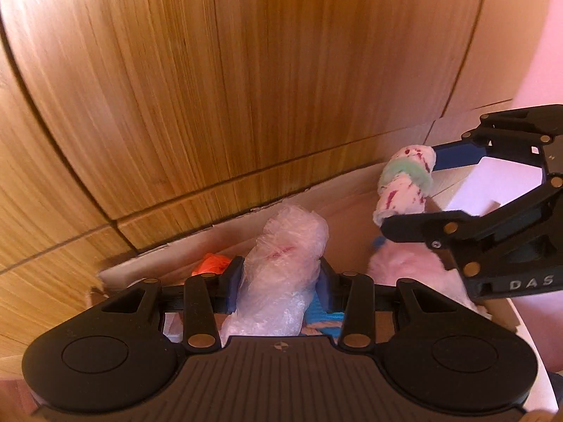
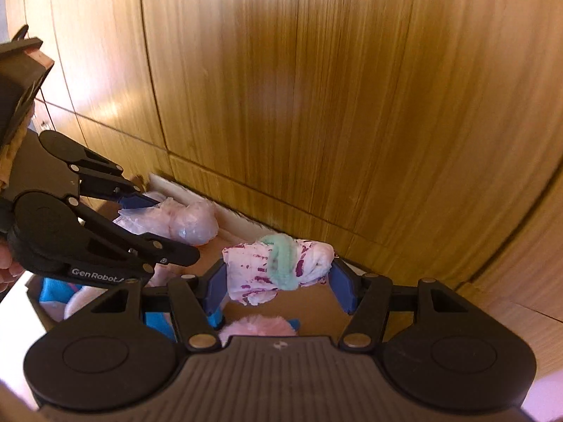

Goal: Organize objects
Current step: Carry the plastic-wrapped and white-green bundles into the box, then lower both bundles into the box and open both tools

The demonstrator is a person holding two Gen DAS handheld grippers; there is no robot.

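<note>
Care with both loads: left gripper jaws pinch the plastic-wrapped bundle, right gripper jaws pinch the rolled cloth; lower both into the cardboard box below the jaws before opening.

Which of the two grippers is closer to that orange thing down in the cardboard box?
Left. The left gripper, clamping a plastic-wrapped bundle, sits beside the orange thing; the right gripper holds a rolled cloth farther off.

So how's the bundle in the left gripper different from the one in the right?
The plastic bundle in the left gripper is wrapped in clear crinkly film; the cloth roll in the right gripper is bare white fabric with purple marks. The cloth roll has a green band around it; the plastic bundle has none. Both are held above the cardboard box.
</note>
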